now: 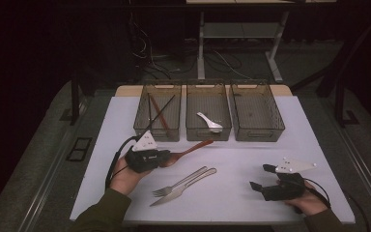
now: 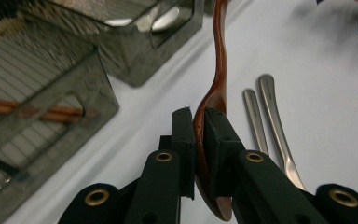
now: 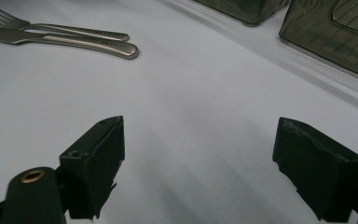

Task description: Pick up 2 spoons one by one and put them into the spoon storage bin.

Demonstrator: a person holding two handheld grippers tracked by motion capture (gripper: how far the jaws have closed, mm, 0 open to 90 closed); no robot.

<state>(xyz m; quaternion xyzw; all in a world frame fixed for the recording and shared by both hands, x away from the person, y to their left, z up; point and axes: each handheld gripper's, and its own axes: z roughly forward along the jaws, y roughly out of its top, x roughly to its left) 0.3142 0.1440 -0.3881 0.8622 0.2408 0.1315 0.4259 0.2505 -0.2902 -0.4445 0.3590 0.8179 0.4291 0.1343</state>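
Fingers [image 2: 212, 126] of left gripper clamp wooden spoon [image 2: 218, 70] bowl, handle pointing away toward bins; right fingers [image 3: 100, 158] wide open, empty

Left gripper [image 1: 160, 157]: near the table's [image 1: 251, 159] left edge, clamped on the wooden spoon's [image 1: 189, 150] bowl.
Right gripper [image 1: 262, 177]: near the front right corner, jaws apart.
Fork [image 1: 178, 182] and knife [image 1: 183, 186]: side by side towards the front edge.
Three bins [image 1: 208, 112]: along the far edge.
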